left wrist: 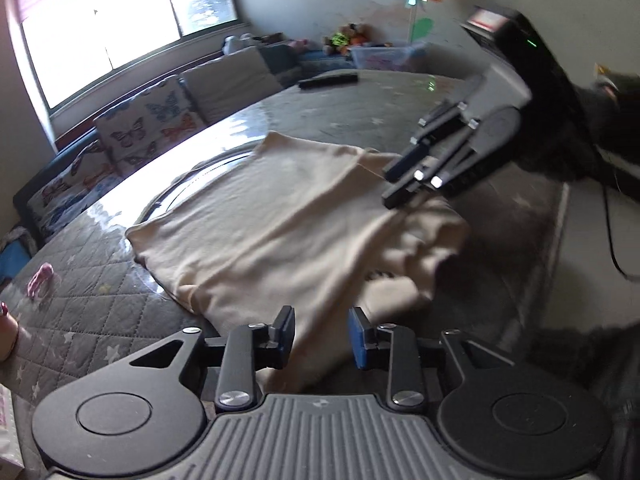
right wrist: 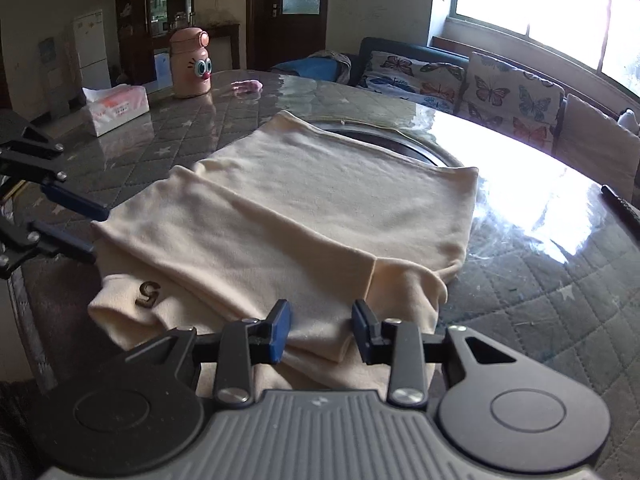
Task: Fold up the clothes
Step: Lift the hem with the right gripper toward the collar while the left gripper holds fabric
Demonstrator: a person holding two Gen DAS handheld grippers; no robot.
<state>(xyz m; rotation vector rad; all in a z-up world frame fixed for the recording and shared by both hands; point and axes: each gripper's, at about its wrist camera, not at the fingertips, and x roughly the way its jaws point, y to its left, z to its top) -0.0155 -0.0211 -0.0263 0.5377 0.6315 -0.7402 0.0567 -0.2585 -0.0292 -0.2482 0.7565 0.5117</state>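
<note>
The cream garment lies partly folded on the worktop, reaching from its near edge toward the middle. A side panel or sleeve is already laid over the body along a long diagonal crease. A flap bearing a dark figure like a "5" is bunched at the near edge, toward the left in the right wrist view.

The right gripper hovers low over the near hem, its jaws partly apart with nothing clamped between them; the cloth lies loose beneath. The left gripper sits beside the garment's other side, near that flap. Its jaws are likewise apart and empty, which suggests a fold has been let go.

Both point steeply down at the near edge, probably so the hem can be pinched next and carried toward the far edge.

Farther out stand a tissue box and a cartoon-faced bottle by the far left edge.
</note>
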